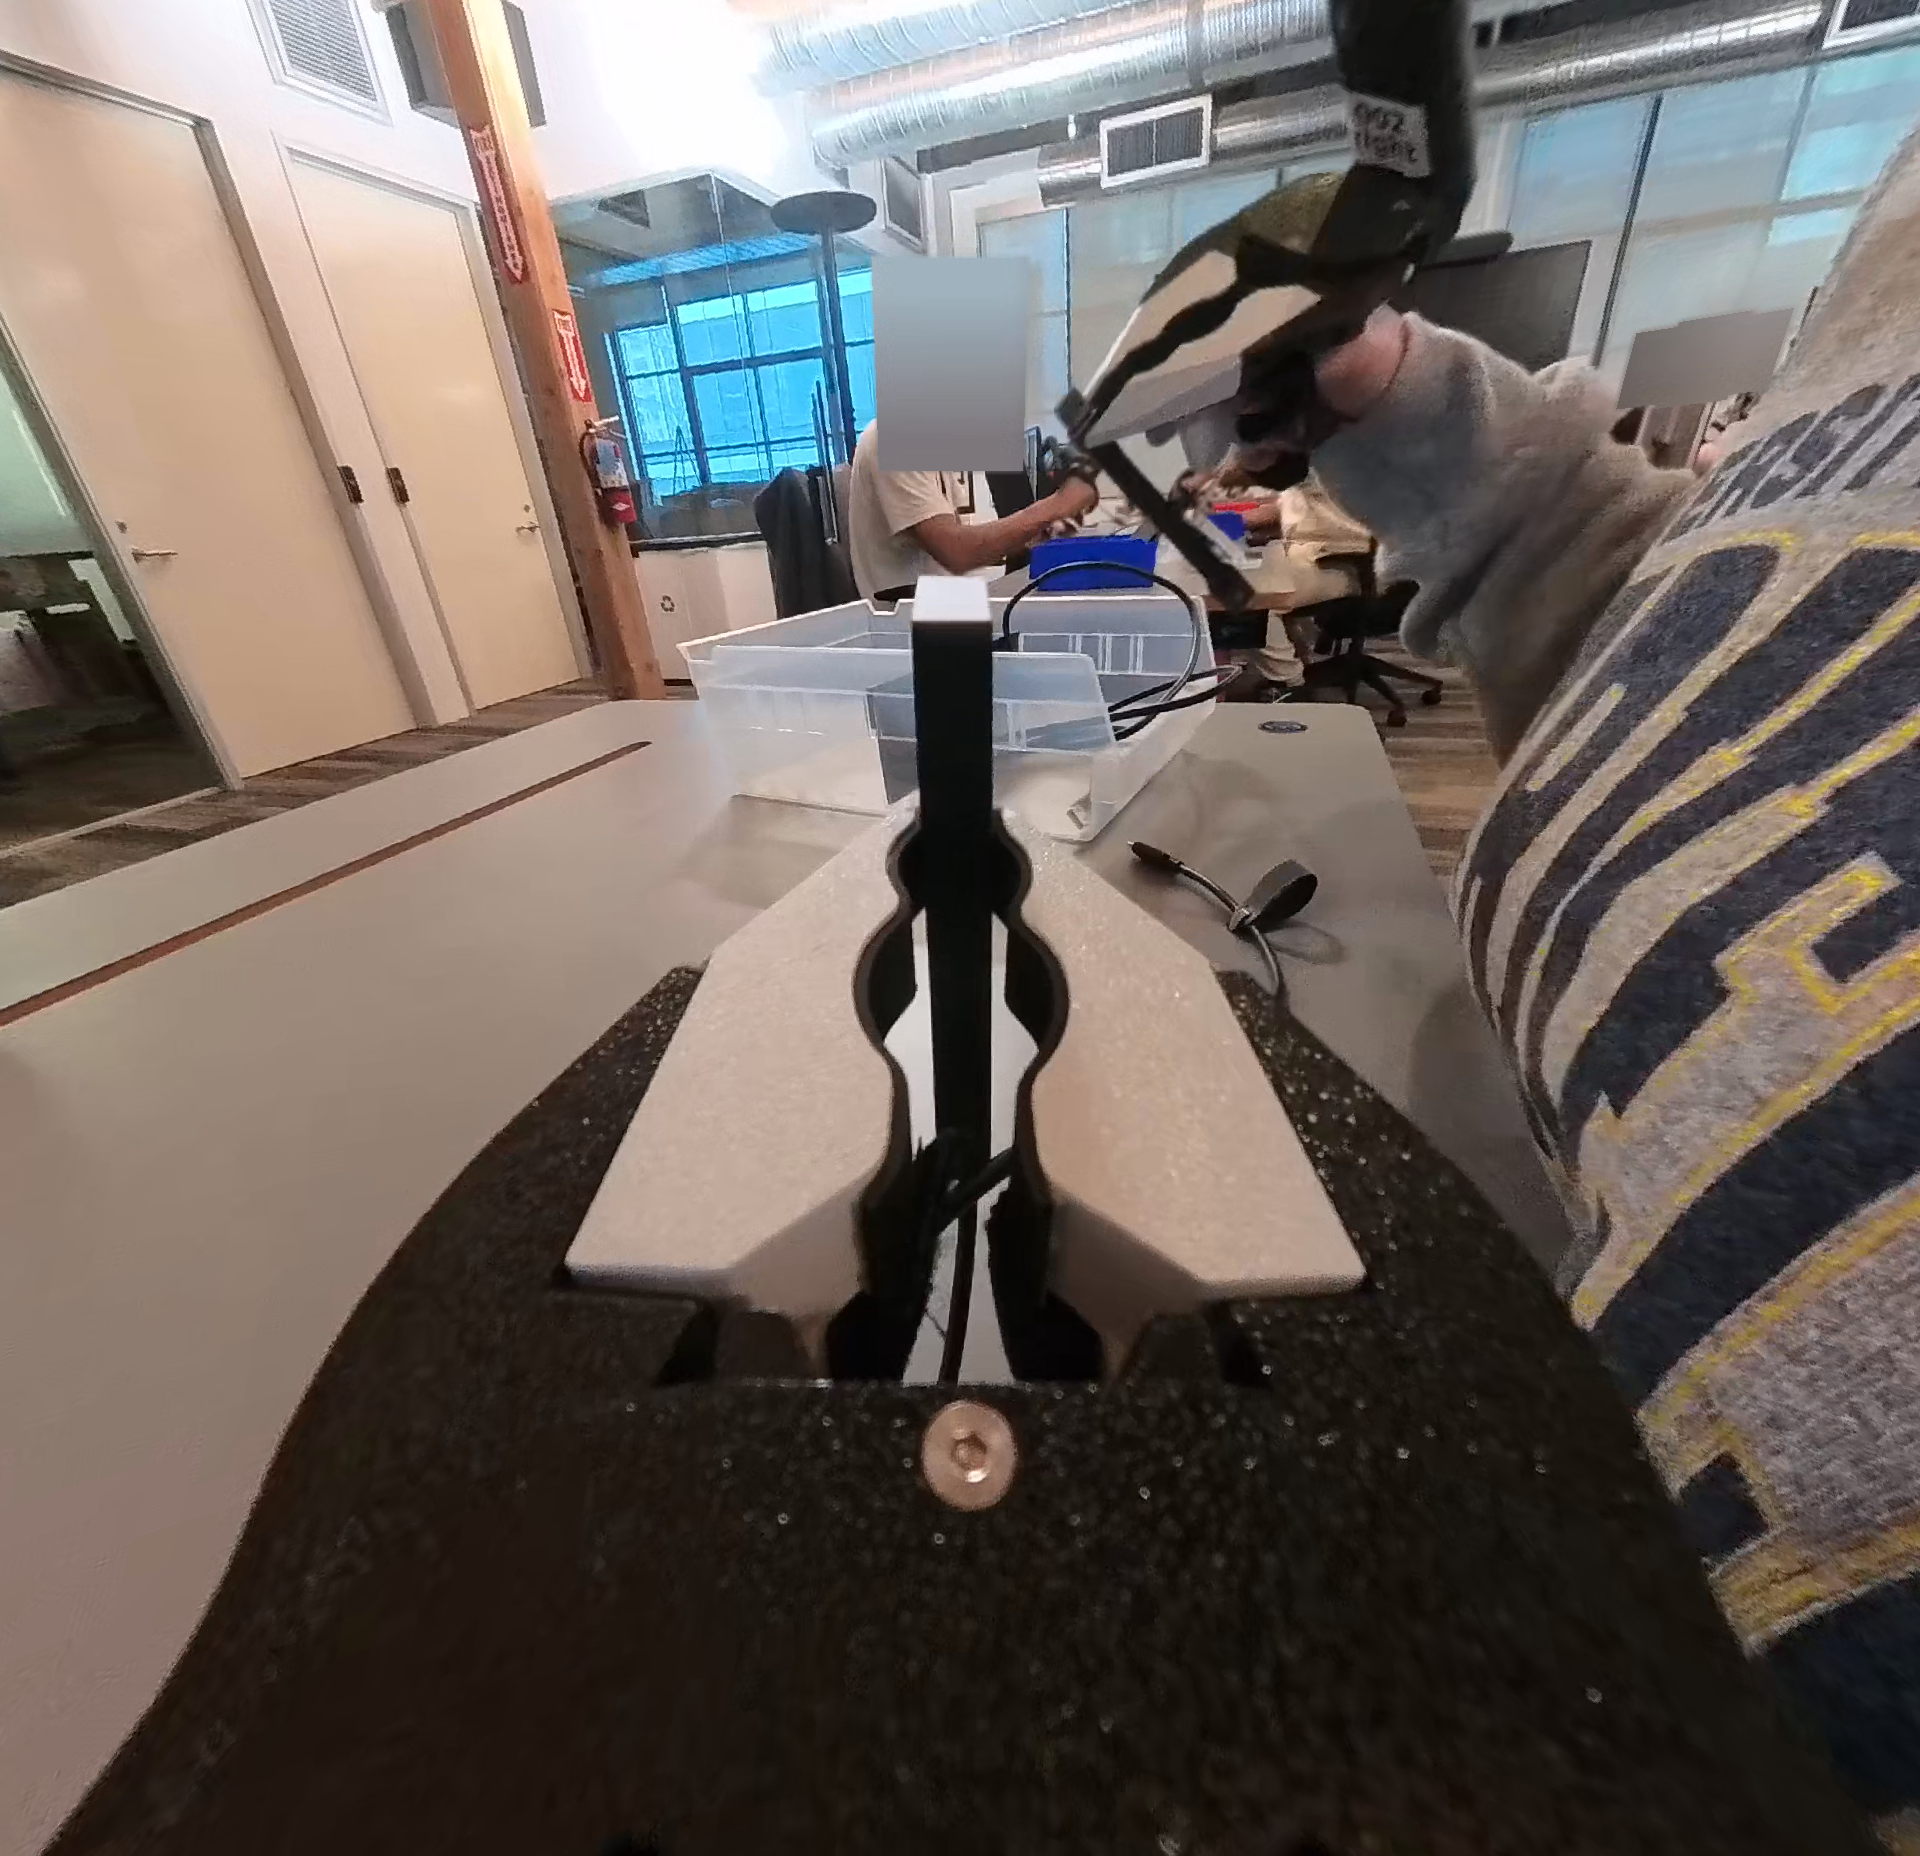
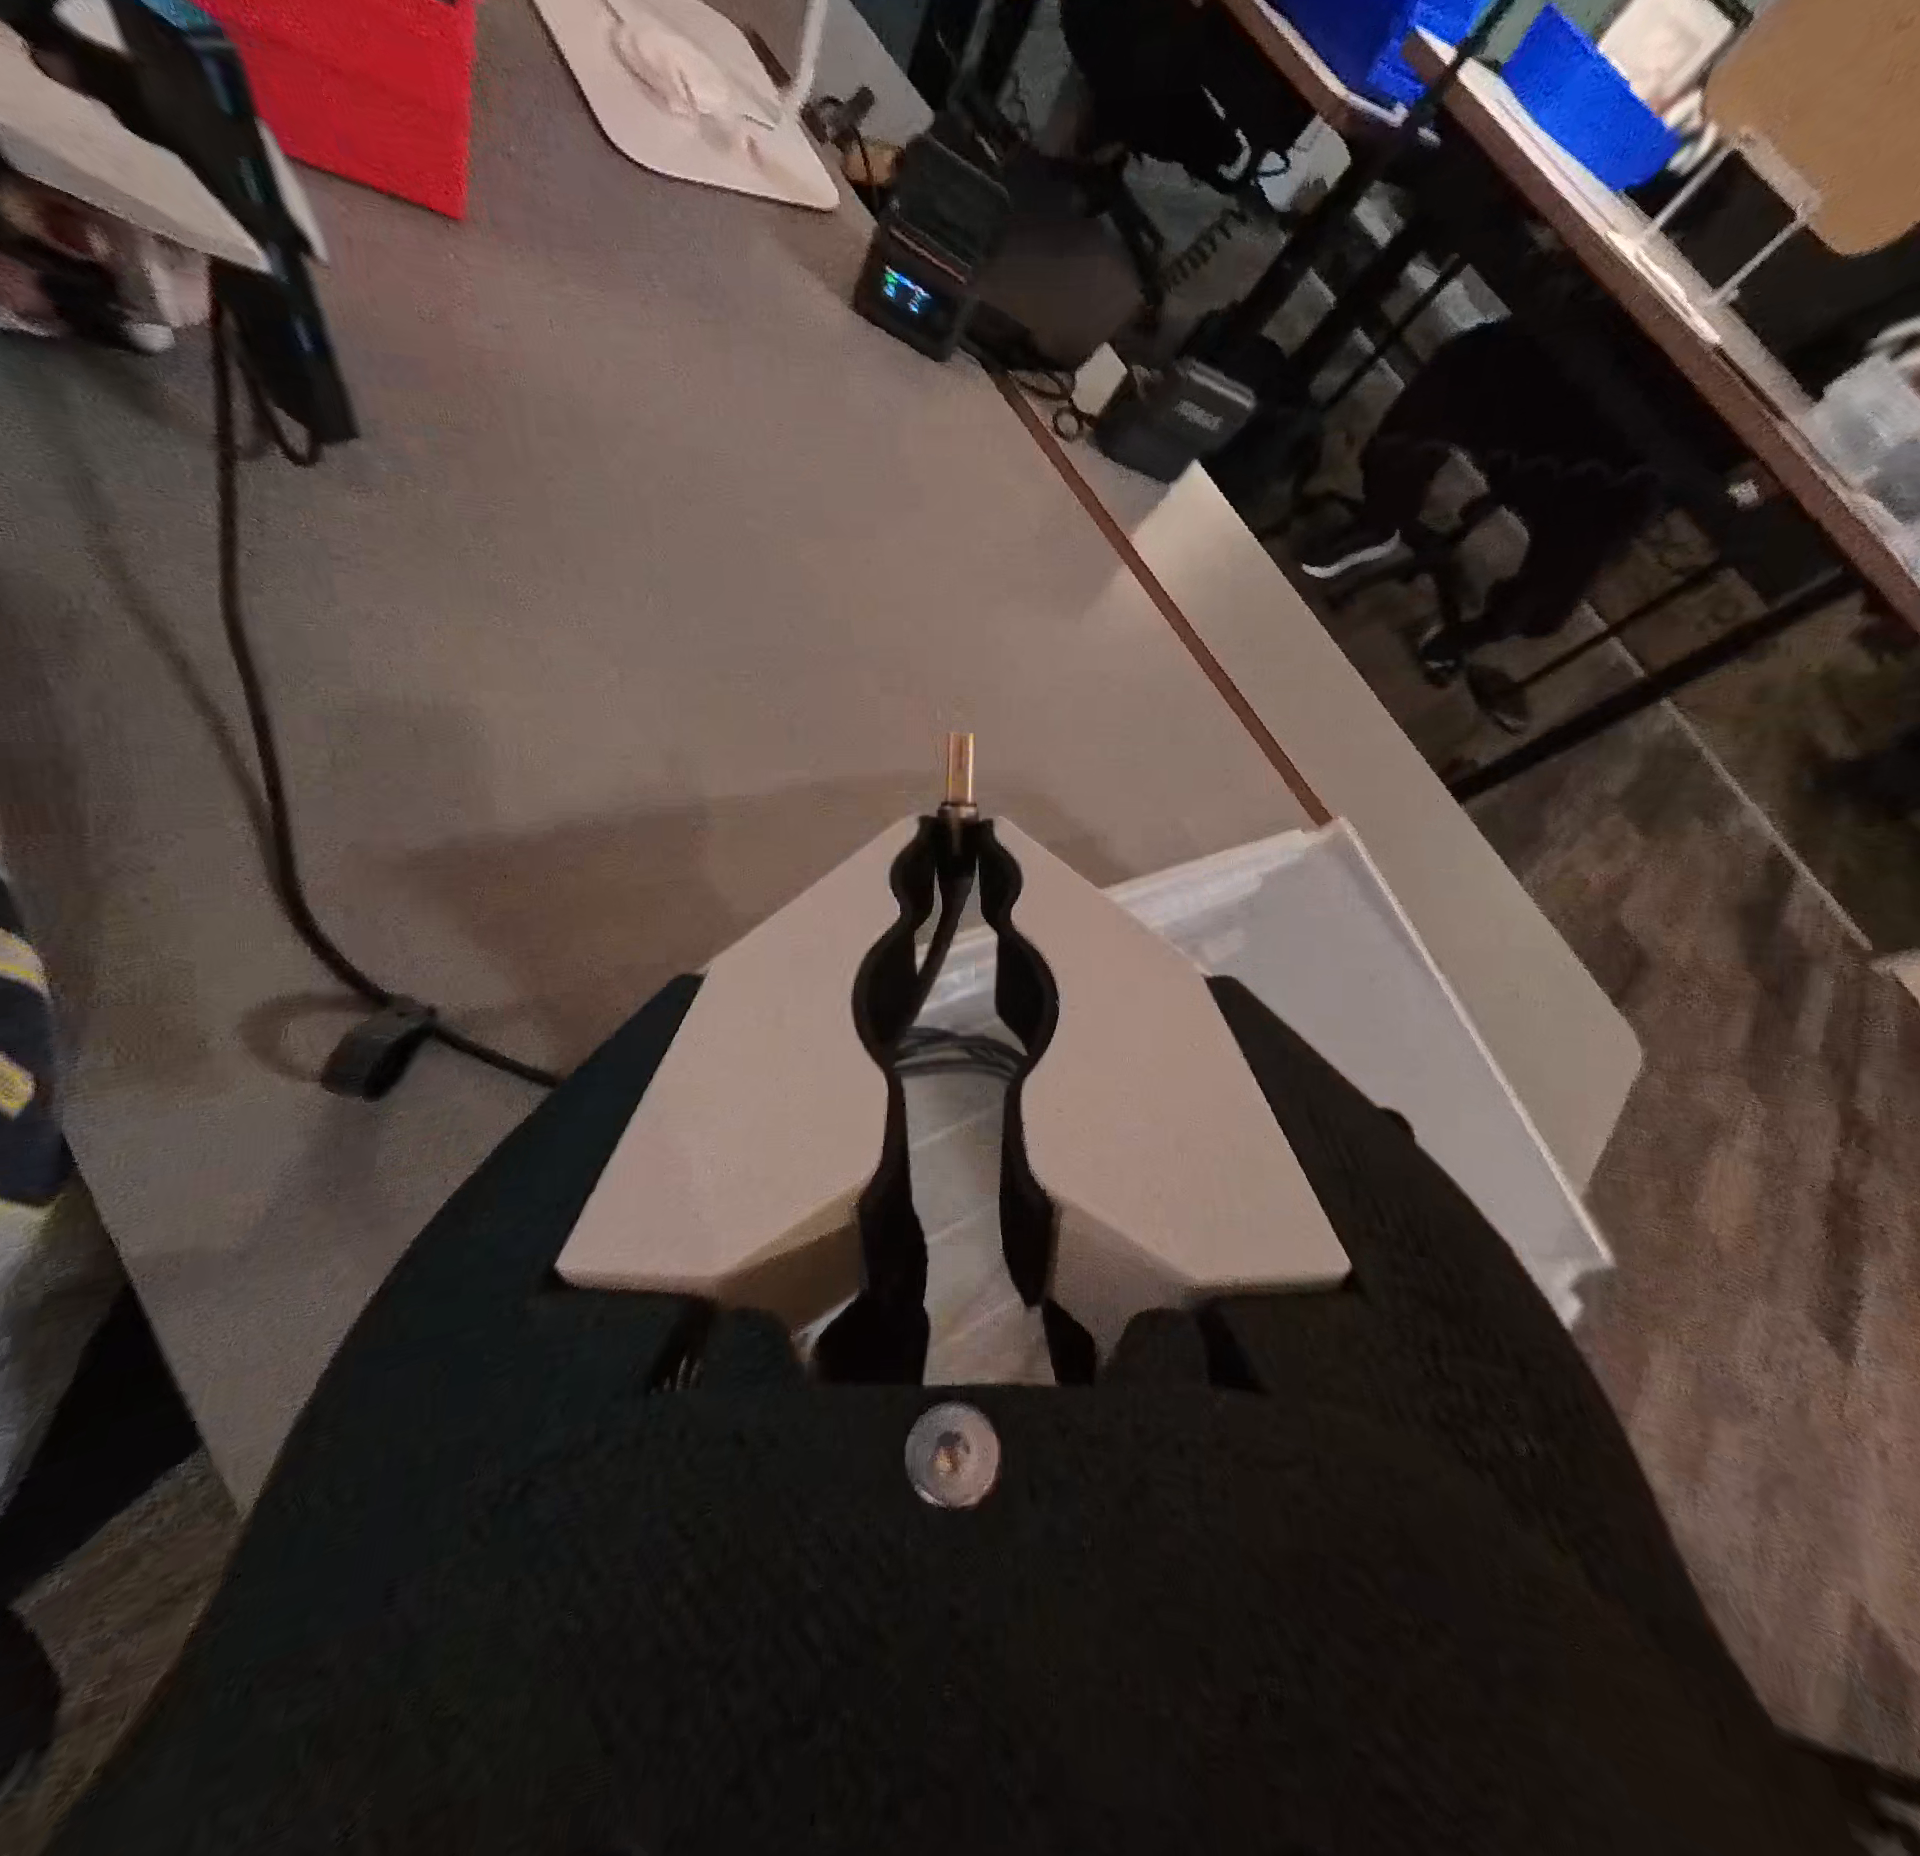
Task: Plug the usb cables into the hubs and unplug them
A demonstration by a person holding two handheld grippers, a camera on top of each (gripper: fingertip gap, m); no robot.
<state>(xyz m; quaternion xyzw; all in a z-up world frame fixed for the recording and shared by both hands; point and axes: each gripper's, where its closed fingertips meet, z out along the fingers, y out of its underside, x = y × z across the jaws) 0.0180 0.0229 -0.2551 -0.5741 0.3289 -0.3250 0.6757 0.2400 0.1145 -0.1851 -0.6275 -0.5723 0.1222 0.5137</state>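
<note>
My left gripper [image 1: 956, 832] is shut on a long thin black hub [image 1: 951, 726] with a pale end face, holding it so it sticks out past the fingertips above the grey table [image 1: 312, 1027]. The hub also shows at the top left of the right wrist view [image 2: 296, 341], with a black cable [image 2: 249, 663] hanging from it to the table, where a strap [image 2: 374, 1053] wraps it. My right gripper [image 2: 956, 819] is shut on a cable plug [image 2: 958, 767] whose small metal tip sticks out, and is raised high [image 1: 1081, 419]. Another plug end [image 1: 1148, 852] lies on the table.
A clear plastic bin [image 1: 790, 684] with black cables stands behind the hub; it lies under my right gripper [image 2: 1351, 954]. A red box [image 2: 353, 71], a white base [image 2: 707, 133] and a small black device [image 2: 914, 279] sit farther along the table. A person's sweatshirt sleeve [image 1: 1714, 871] fills the right. Across from one pair of fingers to the other is roughly 25 centimetres. My right gripper's tips are some 20 centimetres from the strap [image 2: 374, 1053].
</note>
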